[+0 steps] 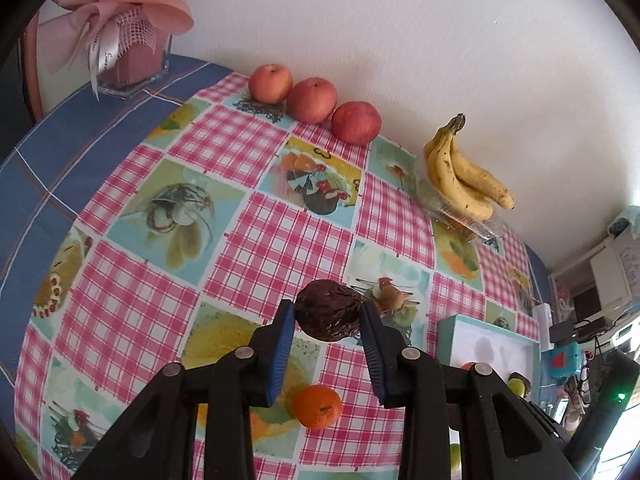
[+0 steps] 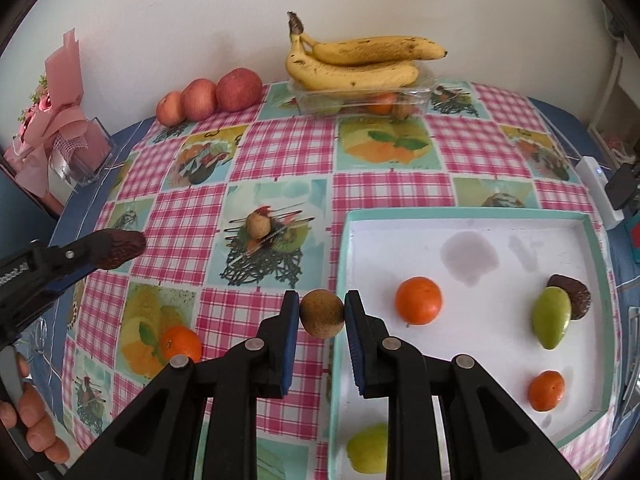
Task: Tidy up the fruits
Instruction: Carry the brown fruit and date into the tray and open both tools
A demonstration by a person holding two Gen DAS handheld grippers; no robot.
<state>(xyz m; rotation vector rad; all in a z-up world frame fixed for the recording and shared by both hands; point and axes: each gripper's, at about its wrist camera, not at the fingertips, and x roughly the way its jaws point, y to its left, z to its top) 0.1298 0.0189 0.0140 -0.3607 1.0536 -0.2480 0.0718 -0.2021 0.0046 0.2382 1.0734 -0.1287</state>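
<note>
Right wrist view: the right gripper [image 2: 322,314] is closed on a small round brown kiwi-like fruit [image 2: 322,313], pinched between the blue pads low in the centre of the frame, right over the near-left edge of the shallow white tray with a teal rim [image 2: 460,211]. Judging by that position, the fruit is about to go into the tray. Already lying in the tray: a round orange mandarin [image 2: 418,300] mid-frame, a second smaller mandarin [image 2: 546,390] lower right, a green pear-shaped fruit [image 2: 551,322] touching a dark wrinkled fruit [image 2: 572,294] at right, and a yellow-green fruit [image 2: 368,449] at the bottom, partly hidden by the gripper.

The left gripper [image 2: 120,249] enters at middle left, clamped on a dark brown wrinkled avocado-like fruit [image 2: 124,248], with fingers of the person's hand [image 2: 36,416] visible at lower left. Left wrist view confirms it: the pads grip this fruit [image 1: 329,312] on both sides, held above the pink checked tablecloth [image 1: 248,264] (clear of the surface, as far as I can judge).

Not yet sorted: one loose mandarin [image 2: 181,343] on the cloth at lower left. Along the wall at top, three red apples [image 2: 208,96] in a touching row and a bunch of yellow bananas [image 2: 356,62] resting on a clear plastic punnet [image 2: 420,94] look deliberately lined up.
</note>
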